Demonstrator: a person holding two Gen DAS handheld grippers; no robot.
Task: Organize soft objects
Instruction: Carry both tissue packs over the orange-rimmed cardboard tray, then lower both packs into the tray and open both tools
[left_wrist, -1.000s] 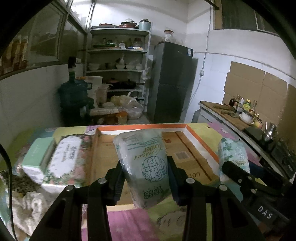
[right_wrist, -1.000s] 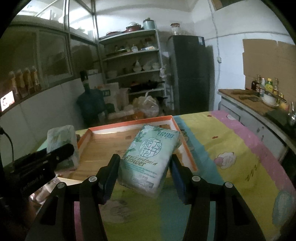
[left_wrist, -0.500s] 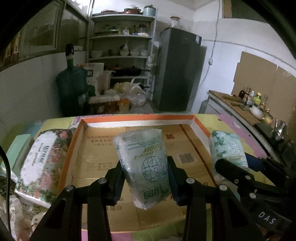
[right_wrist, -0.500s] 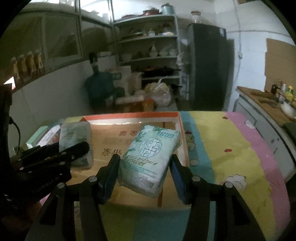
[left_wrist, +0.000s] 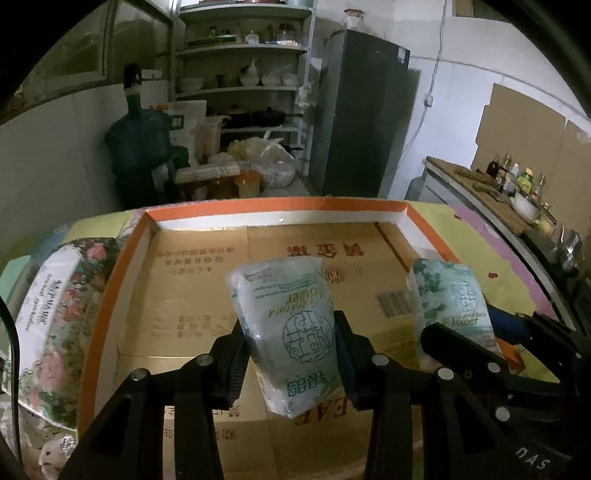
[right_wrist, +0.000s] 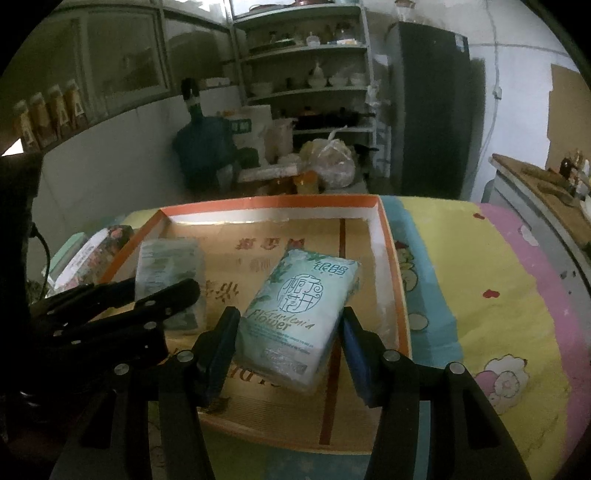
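Tissue packs: I have one pinched in the left jaws, another in the right, both over the orange-rimmed box, ready for side-by-side placement.

Home kitchen — shelves of bowls | dark fridge | water jug | sauce bottles at counter's far edge

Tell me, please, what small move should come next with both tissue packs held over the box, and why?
Probably lower both packs to the box floor. The left tongs grip one pack and the right tongs the other pack, both above bare cardboard inside the orange rim, neither seeming to rest on it.
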